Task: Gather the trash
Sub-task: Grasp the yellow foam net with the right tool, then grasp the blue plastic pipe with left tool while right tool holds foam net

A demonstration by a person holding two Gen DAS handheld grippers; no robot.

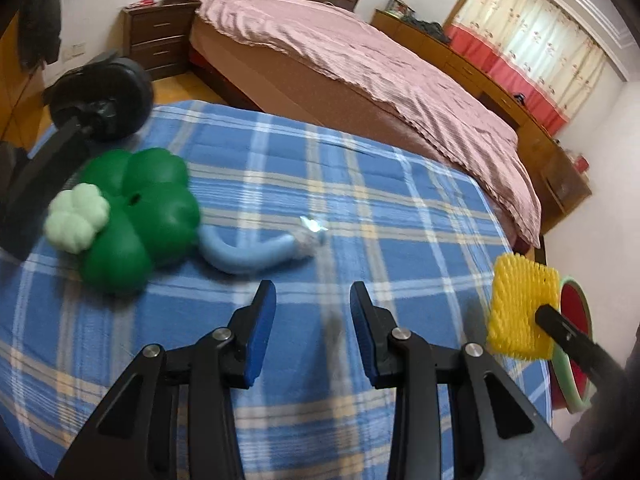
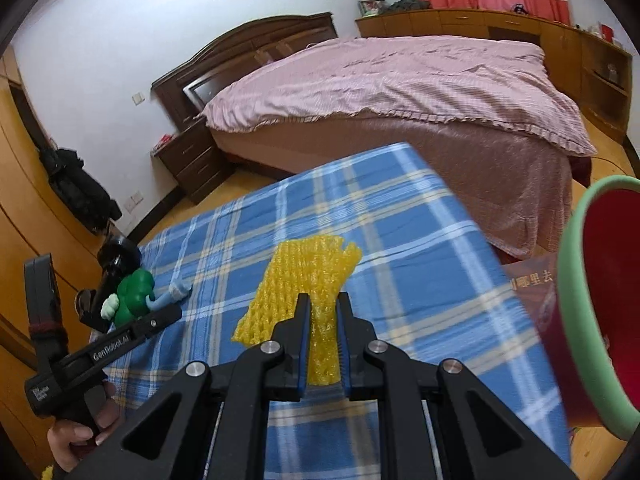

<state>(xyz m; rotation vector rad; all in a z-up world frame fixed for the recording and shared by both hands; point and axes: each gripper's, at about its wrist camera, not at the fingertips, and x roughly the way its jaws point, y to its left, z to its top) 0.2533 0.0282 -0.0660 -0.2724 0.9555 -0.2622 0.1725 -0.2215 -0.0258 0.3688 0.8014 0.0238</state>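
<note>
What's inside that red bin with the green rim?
The bin is turned so that only its bare red inner wall shows; its bottom is out of view. The yellow foam net is still outside it, pinched in the right hand-held gripper.

Yellow foam net [image 2: 304,300]; blue plaid cloth [image 1: 360,200]; green clover toy [image 1: 136,216]; pink bedspread [image 2: 400,84].

The yellow foam net [image 2: 304,280] looks soft, with an open, bumpy mesh. Under it, the blue plaid cloth [image 2: 400,248] is matt and woven. At nine o'clock, the green clover toy [image 1: 136,216] shines like smooth glossy plastic. At three o'clock, the bin [image 2: 576,320] has a matt pale-green rim.
</note>
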